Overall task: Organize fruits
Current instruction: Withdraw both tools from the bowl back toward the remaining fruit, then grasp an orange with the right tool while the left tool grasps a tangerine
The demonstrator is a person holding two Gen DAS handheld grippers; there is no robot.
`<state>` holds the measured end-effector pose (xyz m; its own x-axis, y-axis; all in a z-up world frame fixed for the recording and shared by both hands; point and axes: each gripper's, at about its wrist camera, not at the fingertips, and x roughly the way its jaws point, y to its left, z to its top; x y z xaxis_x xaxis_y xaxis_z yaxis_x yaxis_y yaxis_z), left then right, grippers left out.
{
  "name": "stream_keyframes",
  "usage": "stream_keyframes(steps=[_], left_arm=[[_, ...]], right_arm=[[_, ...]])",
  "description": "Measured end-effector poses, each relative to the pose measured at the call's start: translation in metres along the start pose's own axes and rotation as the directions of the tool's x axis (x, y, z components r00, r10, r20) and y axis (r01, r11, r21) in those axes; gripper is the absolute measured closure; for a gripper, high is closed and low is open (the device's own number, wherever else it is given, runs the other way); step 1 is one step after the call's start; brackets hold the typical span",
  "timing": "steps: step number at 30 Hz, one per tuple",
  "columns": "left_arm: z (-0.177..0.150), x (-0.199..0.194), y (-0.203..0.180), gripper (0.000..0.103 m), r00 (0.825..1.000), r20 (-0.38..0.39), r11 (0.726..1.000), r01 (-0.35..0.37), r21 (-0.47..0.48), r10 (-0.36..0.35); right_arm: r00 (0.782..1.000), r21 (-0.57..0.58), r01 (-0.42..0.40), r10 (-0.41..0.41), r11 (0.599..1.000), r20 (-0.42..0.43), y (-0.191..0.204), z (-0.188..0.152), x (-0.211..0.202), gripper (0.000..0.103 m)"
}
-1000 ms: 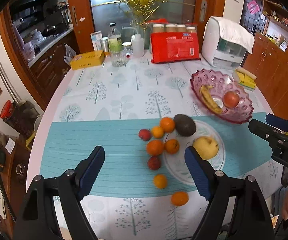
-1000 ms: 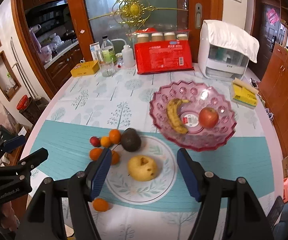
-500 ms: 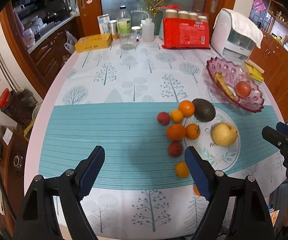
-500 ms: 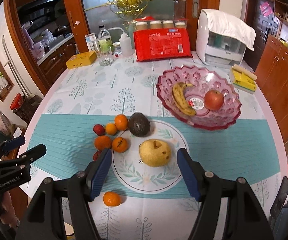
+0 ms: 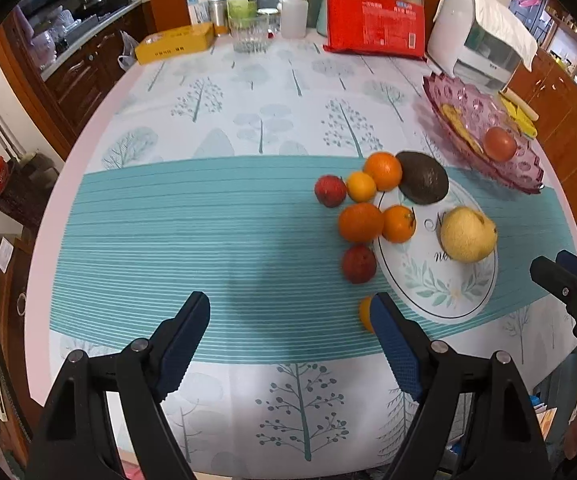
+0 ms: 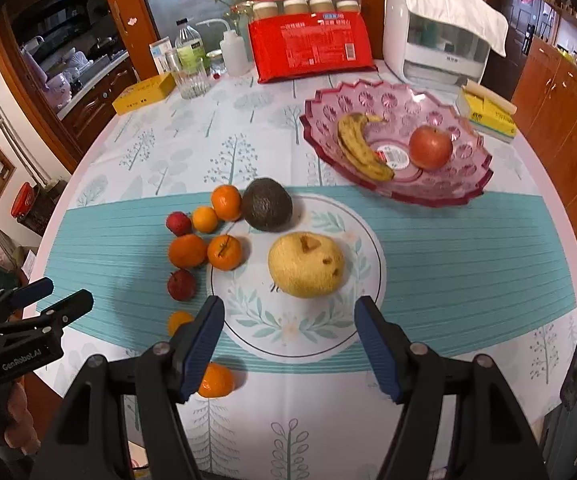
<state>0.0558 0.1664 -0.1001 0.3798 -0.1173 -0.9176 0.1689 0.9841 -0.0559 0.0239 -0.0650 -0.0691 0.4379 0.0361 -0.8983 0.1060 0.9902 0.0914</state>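
A yellow pear (image 6: 306, 264) and a dark avocado (image 6: 266, 204) lie on a white leaf-patterned plate (image 6: 288, 332). Several small oranges (image 6: 186, 251) and two red fruits (image 6: 181, 285) sit left of the plate. A pink glass bowl (image 6: 464, 188) holds a banana (image 6: 362, 148) and a red apple (image 6: 430, 147). My right gripper (image 6: 288, 320) is open above the plate's near edge, just short of the pear. My left gripper (image 5: 290, 320) is open over the teal cloth, left of the fruit; one orange (image 5: 365, 314) shows beside its right finger.
At the table's far end stand a red packet (image 6: 308, 50), a white appliance (image 6: 436, 36), a bottle (image 6: 188, 52), a glass (image 6: 192, 78) and a yellow box (image 6: 142, 94). Yellow sponges (image 6: 486, 114) lie behind the bowl. Wooden cabinets flank the table.
Both grippers have come down closer to the table and tilted further down. The fruit looks larger in both views. Their jaws keep the same width.
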Motion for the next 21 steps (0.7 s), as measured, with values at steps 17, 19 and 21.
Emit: stream_keyframes(steps=[17, 19, 21], left_arm=[[-0.023, 0.046, -0.02, 0.022, 0.996, -0.091, 0.998, 0.003, 0.064, 0.003], [-0.025, 0.048, -0.019, 0.022, 0.995, -0.096, 0.998, 0.0, 0.06, 0.005], [-0.026, 0.05, -0.018, 0.022, 0.995, -0.1, 0.999, 0.002, 0.054, 0.004]], right_arm=[[0.98, -0.166, -0.122, 0.092, 0.978, -0.177, 0.035, -0.047, 0.059, 0.035], [0.975, -0.186, -0.146, 0.11, 0.972, -0.192, 0.041, -0.051, 0.064, 0.035], [0.971, -0.206, -0.162, 0.12, 0.965, -0.205, 0.047, -0.054, 0.068, 0.035]])
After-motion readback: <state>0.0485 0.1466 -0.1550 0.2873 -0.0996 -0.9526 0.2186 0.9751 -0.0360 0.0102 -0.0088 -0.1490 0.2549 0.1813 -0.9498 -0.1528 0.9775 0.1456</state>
